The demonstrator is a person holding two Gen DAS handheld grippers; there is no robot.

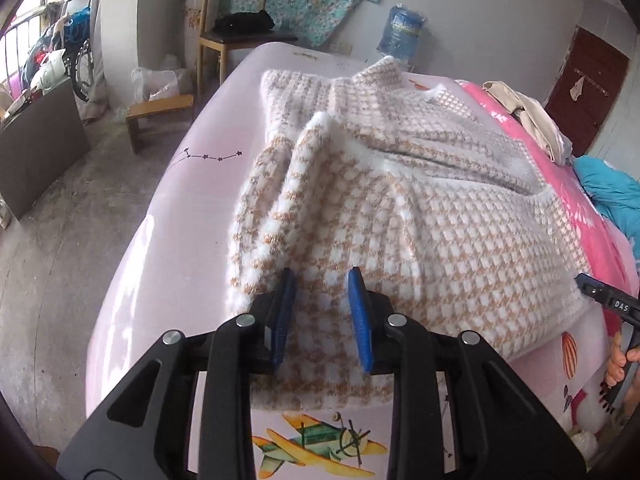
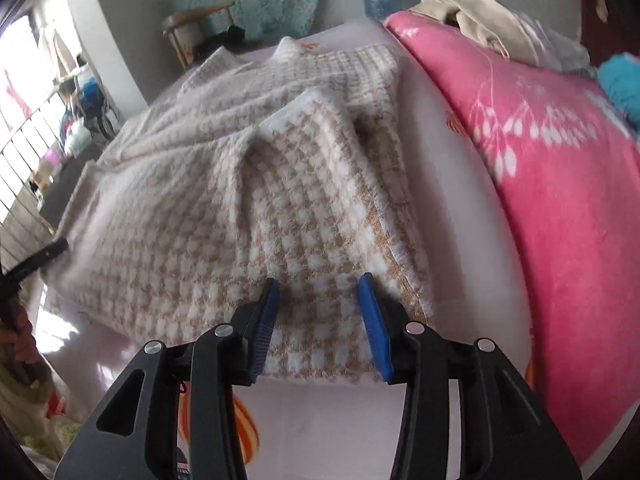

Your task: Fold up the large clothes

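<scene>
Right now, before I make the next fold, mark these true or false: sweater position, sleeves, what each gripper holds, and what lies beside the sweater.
1. The checked sweater lies on the pale pink bed sheet. True.
2. Both sleeves are spread flat out to the sides. False: a sleeve is folded in over the body.
3. The left gripper carries the sweater lifted clear of the bed. False: the sweater rests on the bed.
4. The right gripper has its jaws apart above the hem. True.
5. A pink floral blanket lies beside the sweater. True.

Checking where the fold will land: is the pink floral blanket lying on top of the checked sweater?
No, the pink blanket lies beside the sweater, apart.
</scene>
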